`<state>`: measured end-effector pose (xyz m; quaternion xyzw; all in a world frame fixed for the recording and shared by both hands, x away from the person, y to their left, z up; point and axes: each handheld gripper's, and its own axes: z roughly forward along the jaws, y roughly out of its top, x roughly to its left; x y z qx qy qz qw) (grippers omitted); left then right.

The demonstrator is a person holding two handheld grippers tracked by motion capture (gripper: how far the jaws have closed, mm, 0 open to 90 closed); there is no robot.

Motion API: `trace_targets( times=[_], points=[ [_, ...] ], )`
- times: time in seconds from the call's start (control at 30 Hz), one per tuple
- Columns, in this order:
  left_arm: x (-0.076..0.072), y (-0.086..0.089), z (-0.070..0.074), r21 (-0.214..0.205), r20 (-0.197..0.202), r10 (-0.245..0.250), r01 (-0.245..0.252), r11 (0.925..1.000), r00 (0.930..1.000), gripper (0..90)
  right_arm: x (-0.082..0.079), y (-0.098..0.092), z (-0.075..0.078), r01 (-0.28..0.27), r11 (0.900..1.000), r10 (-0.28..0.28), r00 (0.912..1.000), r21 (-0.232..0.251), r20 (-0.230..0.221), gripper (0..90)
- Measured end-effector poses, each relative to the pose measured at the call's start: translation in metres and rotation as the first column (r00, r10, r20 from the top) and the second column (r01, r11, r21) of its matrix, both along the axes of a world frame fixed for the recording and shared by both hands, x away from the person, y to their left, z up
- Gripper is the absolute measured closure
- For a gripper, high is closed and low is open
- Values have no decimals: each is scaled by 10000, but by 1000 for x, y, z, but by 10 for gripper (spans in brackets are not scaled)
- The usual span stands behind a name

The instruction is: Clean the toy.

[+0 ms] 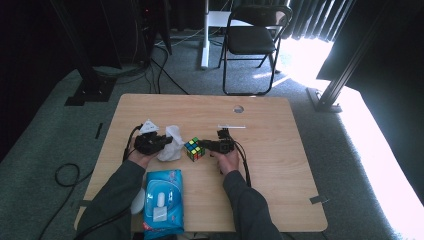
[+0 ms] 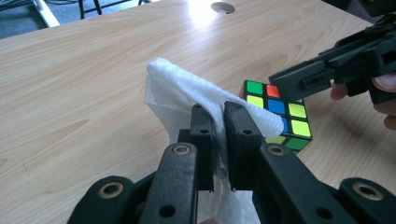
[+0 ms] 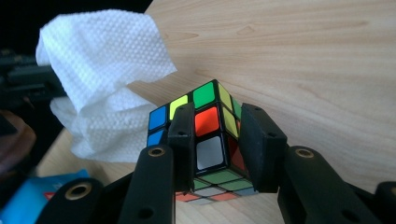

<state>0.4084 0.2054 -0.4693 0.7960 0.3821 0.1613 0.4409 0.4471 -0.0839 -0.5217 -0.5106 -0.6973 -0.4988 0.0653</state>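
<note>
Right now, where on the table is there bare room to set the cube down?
Bare wood lies beyond the cube, up to the table hole, and along the right edge of the table. It is crowded at centre-left: wipe, left gripper, right gripper and blue wipes pack.

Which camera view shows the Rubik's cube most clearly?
The right gripper view: the Rubik's cube is close and sharp there, three faces visible, clamped between the right claw's jaws. The left gripper view shows it partly hidden behind the white wipe. The high view shows it small, between the two hands.
</note>
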Motion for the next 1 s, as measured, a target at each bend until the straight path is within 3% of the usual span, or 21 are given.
trace_targets(
  times=[0.13,0.23,0.33,0.37,0.43,0.53,0.6,0.63,0.7,0.73,0.77,0.8,0.83,0.87,0.9,1.0],
  points=[
    [0,1,0,-12,2,28,-28,10000,10000,826,0,-5,-2,604,9970,-582,9972,485,-468,683],
    [0,2,0,-8,-4,43,-43,10000,10000,825,0,-14,-1,1351,9883,-1297,9886,703,-760,721],
    [1,1,0,-22,-5,49,-49,10000,10000,825,-2,-20,3,1683,9856,-1674,9845,131,-522,734],
    [1,1,0,-20,-12,38,-38,10000,10000,825,-5,-22,6,1760,9840,-1771,9833,-280,-417,749],
    [1,0,-1,-23,-25,23,-23,10000,10000,825,-7,-23,6,1847,9822,-1863,9812,-350,-511,775],
    [1,-1,-1,-30,-13,10,-10,10000,10000,822,-11,-22,1,1811,9775,-1880,9805,-1079,-580,763],
    [1,-2,0,-13,-19,-7,7,10000,10000,822,-16,-20,-1,1602,9745,-1645,9863,-1574,-147,689],
    [1,-2,0,-25,-19,0,0,10000,10000,822,-18,-19,-1,1418,9775,-1416,9898,-1563,129,666],
    [2,-1,1,-42,-31,7,-7,10000,10000,822,-24,-17,4,1248,9738,-1075,9893,-1903,986,562],
    [2,-1,1,-40,-23,4,-4,10000,10000,822,-26,-15,7,1118,9699,-793,9849,-2163,1536,512],
    [2,-1,1,-43,-19,-3,3,10000,10000,822,-28,-10,13,734,9589,-87,9731,-2739,2304,376],
    [2,-1,2,-25,-16,-16,16,10000,10000,822,-28,-10,13,734,9589,-87,9731,-2739,2304,376],
    [1,-2,2,-12,-17,-28,28,10000,10000,821,-28,-7,15,737,9445,123,9659,-3200,2587,268],
    [1,-2,2,-4,-11,-38,38,10000,10000,821,-28,-3,17,882,9243,244,9573,-3714,2879,221],
    [1,-2,2,-3,-7,-39,39,10000,10000,821,-27,0,18,727,9148,560,9514,-3974,3028,218],
    [1,-2,2,-1,7,-30,30,10000,10000,819,-25,5,19,263,9082,1213,9386,-4177,3228,197]
  ],
)
